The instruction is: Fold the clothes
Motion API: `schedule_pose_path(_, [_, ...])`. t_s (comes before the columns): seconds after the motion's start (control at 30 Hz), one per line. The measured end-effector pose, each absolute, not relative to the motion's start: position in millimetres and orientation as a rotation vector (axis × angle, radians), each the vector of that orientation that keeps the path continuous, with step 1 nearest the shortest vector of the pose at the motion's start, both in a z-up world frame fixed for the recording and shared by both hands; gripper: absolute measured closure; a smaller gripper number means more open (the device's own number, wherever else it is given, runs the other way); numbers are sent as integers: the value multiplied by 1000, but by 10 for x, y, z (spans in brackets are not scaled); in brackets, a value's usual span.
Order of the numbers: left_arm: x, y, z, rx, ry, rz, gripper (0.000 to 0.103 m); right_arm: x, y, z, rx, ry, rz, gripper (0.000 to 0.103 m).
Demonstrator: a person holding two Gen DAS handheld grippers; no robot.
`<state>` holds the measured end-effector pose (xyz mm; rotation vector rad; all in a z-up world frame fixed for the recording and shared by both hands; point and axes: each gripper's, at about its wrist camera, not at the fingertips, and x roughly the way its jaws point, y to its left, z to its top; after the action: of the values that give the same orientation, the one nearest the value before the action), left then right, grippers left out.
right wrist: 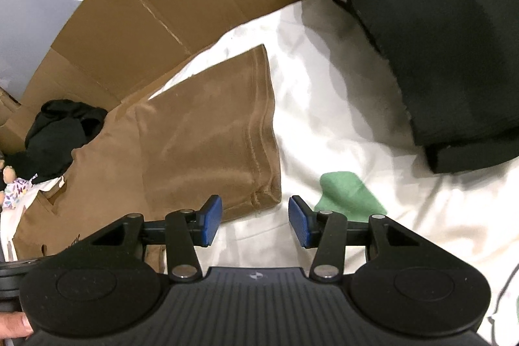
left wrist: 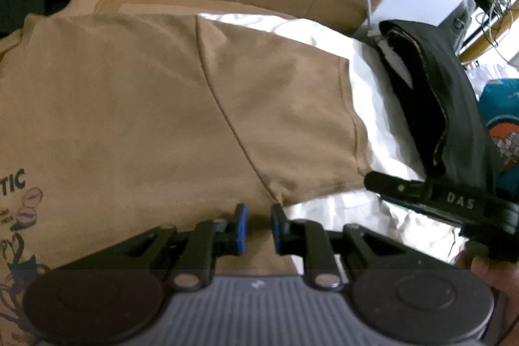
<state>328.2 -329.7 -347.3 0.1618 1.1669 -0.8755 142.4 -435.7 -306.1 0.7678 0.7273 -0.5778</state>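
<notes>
A tan T-shirt [left wrist: 146,102] with a dark print at its left lies spread on a white sheet [left wrist: 373,106]. Its short sleeve [left wrist: 292,119] points right. My left gripper [left wrist: 258,229] hovers low over the underarm seam, its blue pads a narrow gap apart with nothing pinched. In the right wrist view the same sleeve [right wrist: 211,135] lies flat. My right gripper [right wrist: 255,222] stands open just short of the sleeve's hem corner, with nothing between its pads. The right gripper's black body [left wrist: 460,200] shows at the right edge of the left wrist view.
A folded black cloth [right wrist: 438,38] lies on the sheet beyond the sleeve, and a green cloth [right wrist: 350,193] sits by my right finger. Cardboard [right wrist: 162,21] lines the far side, with a black garment heap [right wrist: 61,132] at the left. A teal printed item [left wrist: 502,119] lies far right.
</notes>
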Motion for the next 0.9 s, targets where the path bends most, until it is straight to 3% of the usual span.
schedule_pose_path(0.3, [3344,-3282,-3590,113,1210,-848,91,1407,-4470,-3251,973,674,-629,56])
schedule_pose_path(0.47, [3357,-3303,-3620,91,1222,-825,91,1430,-4536,-3290,1035,668,-644,93])
schedule_pose_path(0.9, [3353,-3394,-3578,81,1240,-852,91,1423,-4684,-3017,1013,607,-586,95])
